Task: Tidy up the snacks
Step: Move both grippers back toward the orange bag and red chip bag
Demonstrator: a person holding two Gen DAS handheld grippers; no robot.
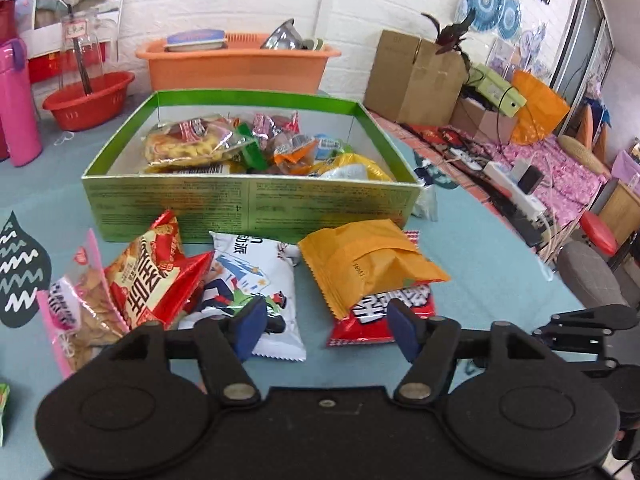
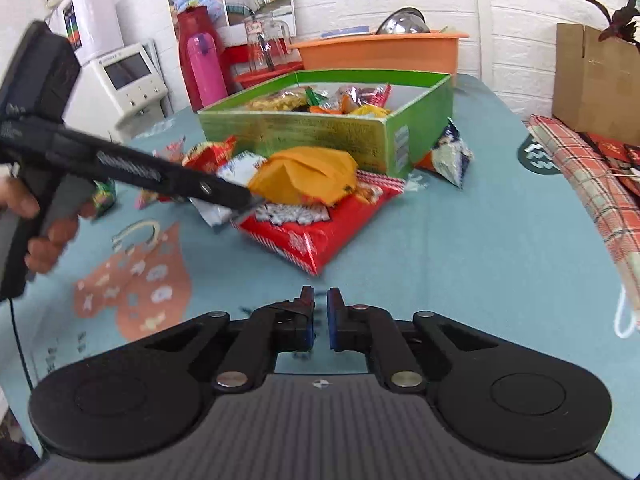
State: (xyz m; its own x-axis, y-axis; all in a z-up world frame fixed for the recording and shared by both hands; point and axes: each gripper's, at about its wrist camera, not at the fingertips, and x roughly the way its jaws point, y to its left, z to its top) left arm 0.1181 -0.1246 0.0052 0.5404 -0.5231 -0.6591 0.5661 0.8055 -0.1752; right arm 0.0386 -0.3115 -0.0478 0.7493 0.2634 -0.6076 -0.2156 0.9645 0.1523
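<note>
A green cardboard box [image 1: 248, 196] [image 2: 300, 136] holds several snack packets. On the blue tablecloth in front of it lie a pink cracker packet [image 1: 80, 312], a red packet [image 1: 152, 276], a white packet [image 1: 248, 276] and a yellow packet [image 1: 368, 256] [image 2: 308, 176] resting on a flat red packet [image 1: 360, 328] [image 2: 304, 236]. My left gripper [image 1: 326, 330] [image 2: 240, 200] hovers open just before the white and red packets, nothing pinched between its blue pads. My right gripper [image 2: 320, 300] is shut and empty, over bare cloth short of the flat red packet.
Another packet [image 2: 448, 156] lies against the box's right side. Behind the box stand an orange basin [image 1: 236, 64], a red basin [image 1: 88, 100] and a pink bottle [image 1: 18, 104]. A cardboard carton [image 1: 412, 76] and a plaid cloth [image 2: 592, 184] sit off the table's right edge.
</note>
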